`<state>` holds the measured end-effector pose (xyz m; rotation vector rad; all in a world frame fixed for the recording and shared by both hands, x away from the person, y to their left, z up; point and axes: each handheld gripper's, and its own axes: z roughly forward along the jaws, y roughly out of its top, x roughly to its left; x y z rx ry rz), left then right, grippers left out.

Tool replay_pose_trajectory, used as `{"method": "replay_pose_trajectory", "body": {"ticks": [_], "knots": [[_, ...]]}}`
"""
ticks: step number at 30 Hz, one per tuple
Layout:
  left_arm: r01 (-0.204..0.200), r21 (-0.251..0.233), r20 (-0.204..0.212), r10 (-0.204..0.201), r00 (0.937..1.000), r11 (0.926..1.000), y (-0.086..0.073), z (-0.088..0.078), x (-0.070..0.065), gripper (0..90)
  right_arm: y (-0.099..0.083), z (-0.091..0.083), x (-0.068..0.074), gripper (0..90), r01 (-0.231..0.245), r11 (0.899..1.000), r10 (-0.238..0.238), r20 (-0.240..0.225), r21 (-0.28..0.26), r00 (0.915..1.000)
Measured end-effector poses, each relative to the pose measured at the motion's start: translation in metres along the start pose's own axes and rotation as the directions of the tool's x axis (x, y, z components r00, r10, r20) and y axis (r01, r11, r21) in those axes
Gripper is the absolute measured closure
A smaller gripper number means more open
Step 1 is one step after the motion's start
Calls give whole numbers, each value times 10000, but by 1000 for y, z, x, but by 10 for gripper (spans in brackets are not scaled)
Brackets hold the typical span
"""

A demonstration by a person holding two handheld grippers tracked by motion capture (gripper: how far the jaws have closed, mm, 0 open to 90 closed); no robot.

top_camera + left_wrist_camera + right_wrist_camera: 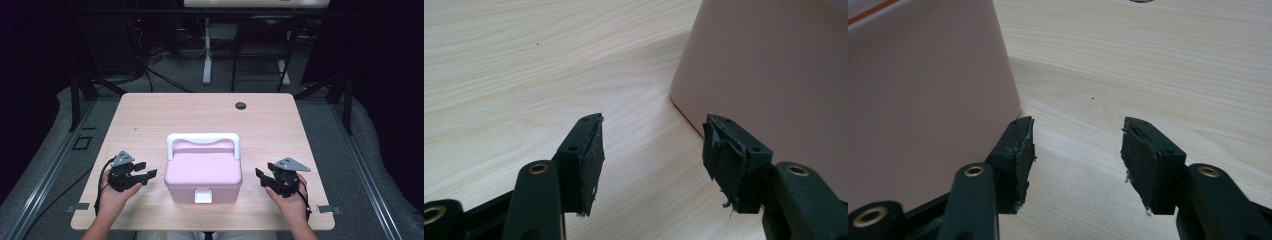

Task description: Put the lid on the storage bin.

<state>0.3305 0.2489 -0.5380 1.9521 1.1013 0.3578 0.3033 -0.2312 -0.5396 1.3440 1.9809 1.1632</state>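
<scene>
The pink plastic lidded box with a white handle (203, 172) is sitting mid-counter, latch apparently fastened. The left claw (148, 174) and right claw (260, 177) are flanking it, both released, grasping nothing; handling looks yet to begin.

Even overhead light brightens the table (150, 115) against dark surroundings; the close gripper views blur toward their near edges.

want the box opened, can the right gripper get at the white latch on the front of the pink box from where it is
Probably yes. The right gripper sits open just right of the pink box, and the white latch faces the person with bare table in front; it would have to swing round the front corner.
</scene>
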Motion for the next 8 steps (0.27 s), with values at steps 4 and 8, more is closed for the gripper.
{"method": "replay_pose_trajectory", "body": {"ticks": [4, 8], "knots": [[-29, 102, 48, 28, 10000, 9999, 0, 1, 0, 417, -1, 2, -1, 464, -54, 10000, 54, 5, 36, 10000], [91, -30, 114, -91, 9999, 10000, 0, 0, 2, 417, -2, 2, -3, 456, -141, 9999, 141, 47, 38, 9999]]}}
